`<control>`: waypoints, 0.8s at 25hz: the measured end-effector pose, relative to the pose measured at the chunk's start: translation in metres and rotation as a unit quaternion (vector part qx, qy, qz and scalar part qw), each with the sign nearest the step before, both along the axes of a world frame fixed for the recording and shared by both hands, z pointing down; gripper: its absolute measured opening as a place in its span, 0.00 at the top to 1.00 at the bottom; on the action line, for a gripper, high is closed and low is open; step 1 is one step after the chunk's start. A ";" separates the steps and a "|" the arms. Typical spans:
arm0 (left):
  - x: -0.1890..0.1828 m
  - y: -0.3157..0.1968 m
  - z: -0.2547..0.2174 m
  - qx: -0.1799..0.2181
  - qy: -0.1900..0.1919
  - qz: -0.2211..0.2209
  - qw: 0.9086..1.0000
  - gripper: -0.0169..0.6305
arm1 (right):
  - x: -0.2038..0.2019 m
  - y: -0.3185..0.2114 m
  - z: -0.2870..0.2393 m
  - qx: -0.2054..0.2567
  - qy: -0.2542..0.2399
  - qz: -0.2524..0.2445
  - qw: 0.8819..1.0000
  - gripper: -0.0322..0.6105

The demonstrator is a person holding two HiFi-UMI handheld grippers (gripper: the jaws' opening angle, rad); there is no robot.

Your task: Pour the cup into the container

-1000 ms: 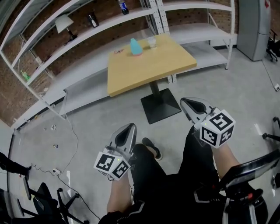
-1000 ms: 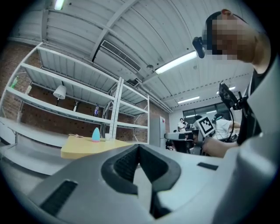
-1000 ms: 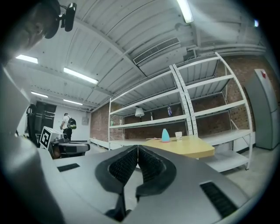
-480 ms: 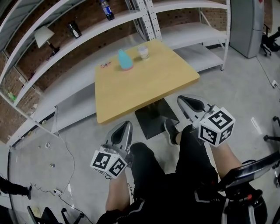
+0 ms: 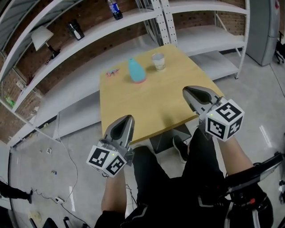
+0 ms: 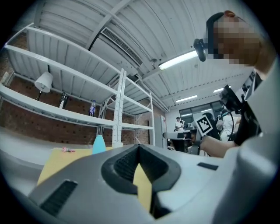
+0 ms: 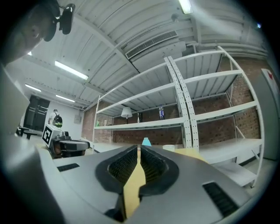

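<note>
A clear cup [image 5: 158,61] stands at the far side of the yellow table [image 5: 151,102], and a teal rounded container [image 5: 136,71] stands just to its left. My left gripper [image 5: 126,120] is shut and empty at the table's near edge. Further right, my right gripper [image 5: 189,91] hovers over the table's near right part, shut with nothing in it. Both are well short of the cup. The left gripper view shows its closed tips [image 6: 139,148] with the container [image 6: 99,144] far ahead. The right gripper view looks past closed tips [image 7: 139,151] at the container [image 7: 146,141] and the cup [image 7: 169,148].
A small pink object [image 5: 111,72] lies left of the container. White metal shelving [image 5: 169,26] runs behind the table, with a lamp [image 5: 41,38] and bottles [image 5: 115,9] on it. My legs and a shoe [image 5: 180,149] are below, and a black chair [image 5: 254,187] is at the right.
The table has come much nearer in the head view as the person walked up to it. Both grippers now reach its near edge and stay shut.
</note>
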State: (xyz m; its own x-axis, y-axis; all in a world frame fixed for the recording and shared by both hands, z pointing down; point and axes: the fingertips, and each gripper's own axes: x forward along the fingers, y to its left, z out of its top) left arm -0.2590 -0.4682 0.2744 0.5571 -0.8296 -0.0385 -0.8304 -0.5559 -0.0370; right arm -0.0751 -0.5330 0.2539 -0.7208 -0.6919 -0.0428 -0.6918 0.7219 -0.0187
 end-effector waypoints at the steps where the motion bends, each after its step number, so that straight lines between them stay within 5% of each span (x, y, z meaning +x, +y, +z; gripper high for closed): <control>1: -0.004 -0.010 -0.002 -0.004 0.004 0.006 1.000 0.97 | -0.003 -0.013 -0.002 0.000 -0.001 0.002 1.000 0.95; 14: -0.036 -0.133 -0.015 -0.010 -0.041 0.073 0.996 0.97 | -0.049 -0.180 -0.004 -0.017 0.043 -0.004 0.999 0.77; 20: -0.025 -0.182 0.013 -0.031 -0.059 0.120 0.990 0.97 | -0.057 -0.245 0.021 -0.062 0.072 -0.010 0.995 0.55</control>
